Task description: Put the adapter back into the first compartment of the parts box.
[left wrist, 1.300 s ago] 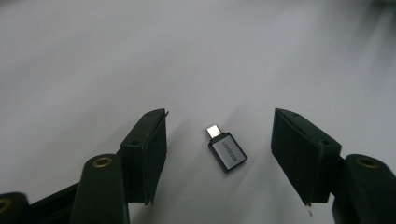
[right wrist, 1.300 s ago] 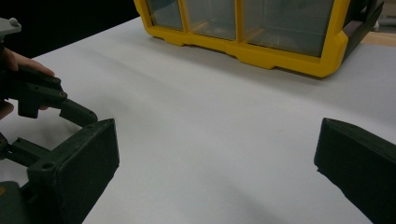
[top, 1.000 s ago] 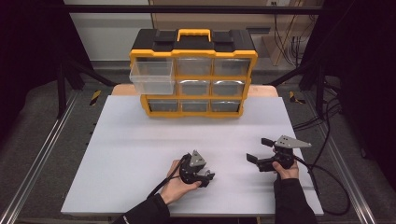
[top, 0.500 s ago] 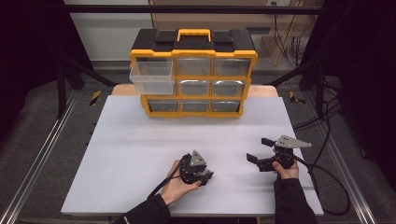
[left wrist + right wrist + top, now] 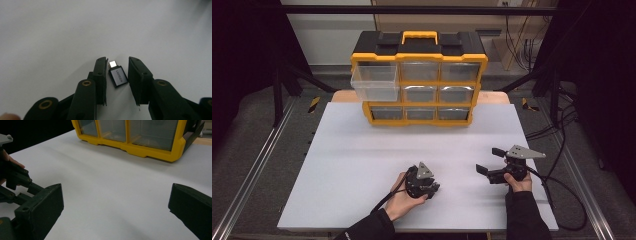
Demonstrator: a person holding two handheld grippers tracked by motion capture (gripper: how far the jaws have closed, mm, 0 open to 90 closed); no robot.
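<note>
Two matte black jaws closing, apparently untouched, around small grey metal adapter (image 5: 118, 76)

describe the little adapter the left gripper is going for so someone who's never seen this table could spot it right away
On the white table, in front of the yellow drawer organizer, find the left gripper near the front edge. Its jaws have just been closing, and between them, not yet pinched, lies the adapter: a small dark grey block with a silver plug tip and white lettering, the one loose item on the bare tabletop there.
</note>
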